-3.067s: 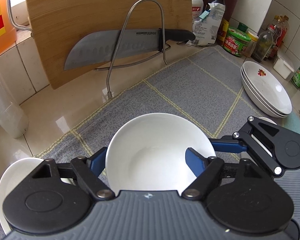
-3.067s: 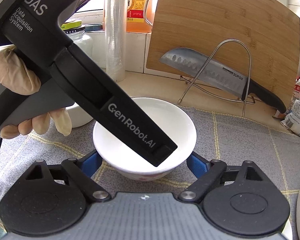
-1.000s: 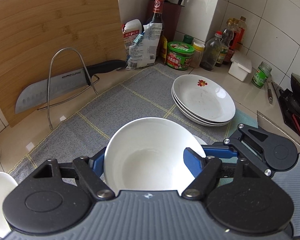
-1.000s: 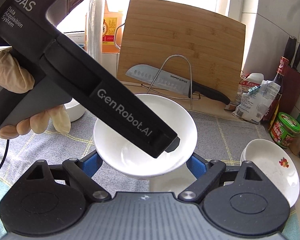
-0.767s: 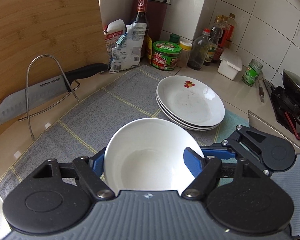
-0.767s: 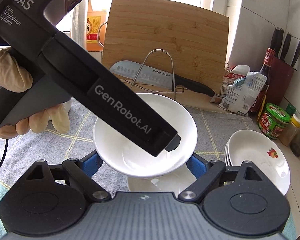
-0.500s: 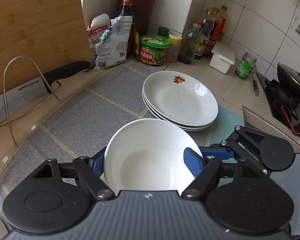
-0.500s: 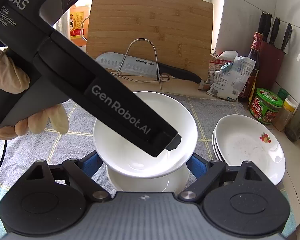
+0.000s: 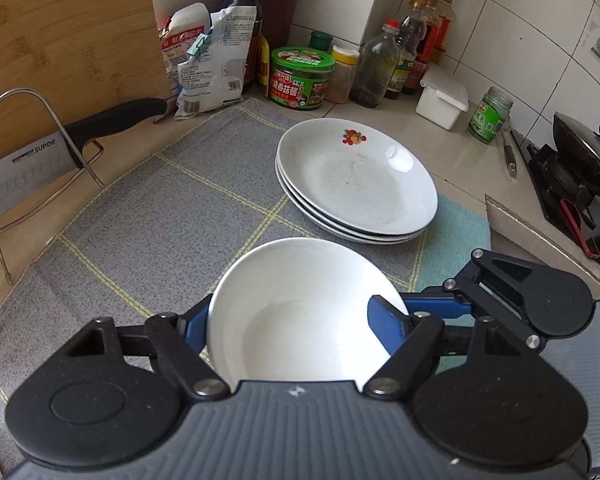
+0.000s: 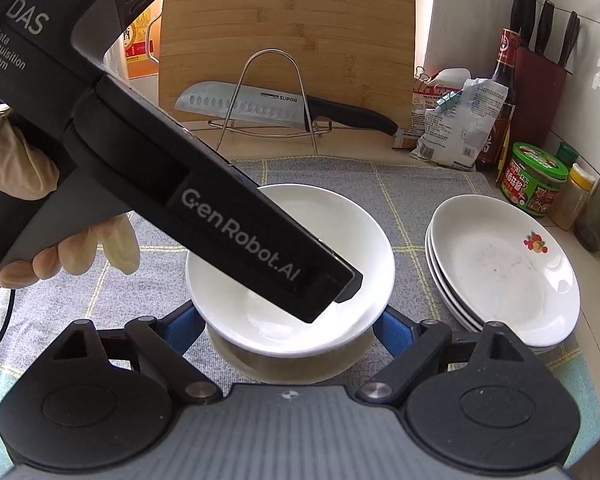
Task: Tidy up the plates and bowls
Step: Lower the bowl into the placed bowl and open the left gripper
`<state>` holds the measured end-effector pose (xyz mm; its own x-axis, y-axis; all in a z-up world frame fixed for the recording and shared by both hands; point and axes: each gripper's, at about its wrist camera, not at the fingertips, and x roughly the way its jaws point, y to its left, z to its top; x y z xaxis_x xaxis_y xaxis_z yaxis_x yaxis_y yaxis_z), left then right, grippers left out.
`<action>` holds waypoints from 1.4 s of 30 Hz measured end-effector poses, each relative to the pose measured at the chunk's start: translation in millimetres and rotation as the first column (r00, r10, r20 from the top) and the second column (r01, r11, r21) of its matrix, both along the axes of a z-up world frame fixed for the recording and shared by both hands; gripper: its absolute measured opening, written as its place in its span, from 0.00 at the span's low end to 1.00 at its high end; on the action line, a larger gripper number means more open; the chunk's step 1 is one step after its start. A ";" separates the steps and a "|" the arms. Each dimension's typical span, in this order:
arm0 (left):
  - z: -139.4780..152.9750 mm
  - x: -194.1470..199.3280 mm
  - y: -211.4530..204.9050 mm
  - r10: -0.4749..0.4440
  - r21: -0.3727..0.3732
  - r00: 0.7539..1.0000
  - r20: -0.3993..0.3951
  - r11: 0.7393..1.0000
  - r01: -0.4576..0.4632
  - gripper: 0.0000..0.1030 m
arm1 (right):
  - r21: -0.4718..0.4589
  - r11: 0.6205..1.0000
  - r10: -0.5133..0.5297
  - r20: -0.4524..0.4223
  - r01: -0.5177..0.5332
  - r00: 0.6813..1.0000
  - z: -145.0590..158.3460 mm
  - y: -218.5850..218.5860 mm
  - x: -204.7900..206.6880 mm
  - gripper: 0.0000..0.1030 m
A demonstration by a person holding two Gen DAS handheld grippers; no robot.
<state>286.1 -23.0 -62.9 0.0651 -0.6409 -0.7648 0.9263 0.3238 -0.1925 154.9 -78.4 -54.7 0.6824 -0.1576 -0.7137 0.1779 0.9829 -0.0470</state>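
A plain white bowl (image 9: 300, 312) hangs between both grippers. My left gripper (image 9: 290, 324) is shut on it, with one blue pad outside the left rim and the other at the right rim. My right gripper (image 10: 286, 328) is shut on the same bowl (image 10: 300, 232) from the opposite side. A second white bowl (image 10: 292, 368) sits on the grey mat (image 9: 160, 208) directly beneath the held one and is hidden in the left wrist view. A stack of three white plates (image 9: 356, 176) with a red flower print lies just to the right (image 10: 500, 264).
A knife on a wire stand (image 10: 268, 108) and a bamboo board (image 10: 292, 32) stand at the back. Bags, jars and bottles (image 9: 300, 76) line the wall. A stove with a wok (image 9: 584, 152) lies to the right. A gloved hand (image 10: 20, 160) holds the left gripper.
The bowl has left the mat and travelled right, toward the plate stack, held by both grippers. It has sunk close over the second bowl. The knife stand has slid off to the left.
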 end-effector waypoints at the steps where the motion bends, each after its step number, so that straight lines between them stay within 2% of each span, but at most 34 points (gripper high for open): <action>1: -0.8 -0.6 -0.4 -0.002 0.002 1.000 0.000 1.000 0.002 0.76 | 0.001 1.000 -0.001 -0.001 0.001 1.000 0.0 0.4 -0.5 0.90; 18: -8.2 -1.8 -4.1 -0.015 0.012 1.000 0.013 1.000 0.015 0.76 | 0.008 1.000 -0.005 -0.007 0.005 1.000 -1.2 -0.4 1.8 0.90; 22: -9.1 -1.4 -3.1 -0.017 0.004 1.000 0.006 1.000 0.017 0.82 | 0.017 1.000 -0.001 -0.015 0.001 1.000 -3.2 -1.0 3.2 0.91; 25: -7.0 0.3 -0.3 -0.005 -0.008 1.000 0.015 1.000 0.005 0.82 | 0.001 1.000 0.011 0.017 -0.011 1.000 -1.3 1.0 -1.5 1.00; 35: 7.2 5.3 25.6 0.063 -0.052 0.996 0.065 0.997 -0.059 0.84 | 0.005 1.000 0.023 0.060 -0.023 0.998 8.0 1.5 -9.8 1.00; 42: 10.6 1.5 56.6 0.142 -0.072 0.986 0.087 0.988 -0.136 0.84 | 0.047 0.993 0.102 0.109 -0.107 0.989 13.4 15.6 -17.4 1.00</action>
<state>287.5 33.6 -52.4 0.2245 -0.6696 -0.7080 0.8880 0.4398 -0.1343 137.5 -62.7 -41.2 0.7655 -0.0452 -0.6418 0.0751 0.9970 0.0194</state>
